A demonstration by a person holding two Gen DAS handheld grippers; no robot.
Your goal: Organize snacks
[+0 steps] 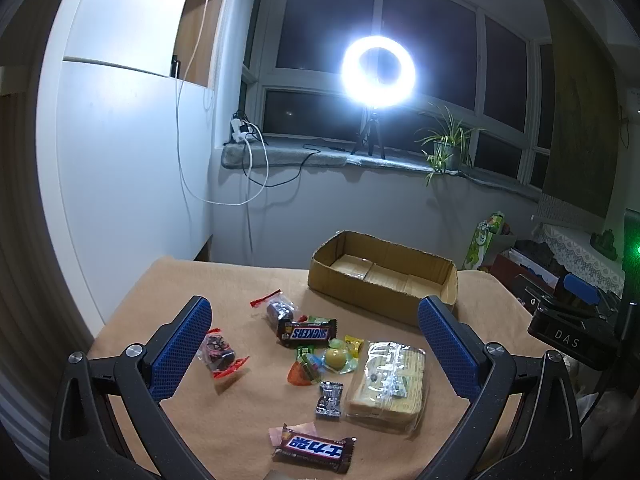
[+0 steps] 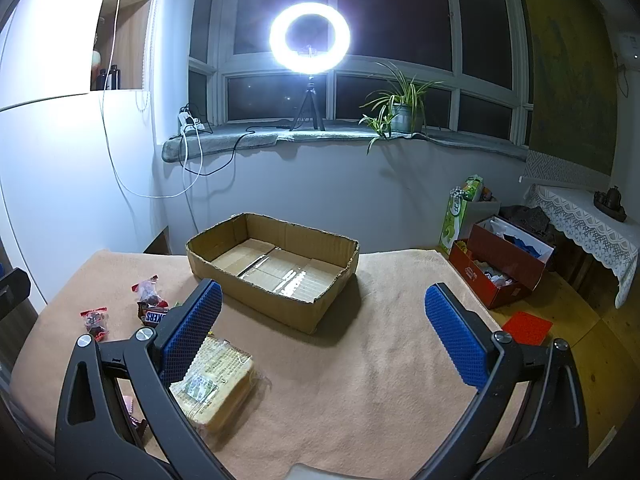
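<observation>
crinkly plastic wraps the soft bread pack (image 1: 386, 384) near the cloth's (image 2: 360, 360) front edge, light but squashable, so i'd pinch its long sides gently, both left gripper (image 1: 316, 344) and right gripper (image 2: 320, 332) spread wide, holding nothing, cardboard box (image 2: 276, 268) waiting at the far edge.

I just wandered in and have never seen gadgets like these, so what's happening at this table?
A person holds a two-finger tool in each hand to sort snacks. Both the left gripper and the right gripper hover with jaws open, holding nothing. The cardboard box is empty. The Snickers bar, a second chocolate bar, the wrapped cracker pack and small candies lie loose on the tan cloth.
</observation>
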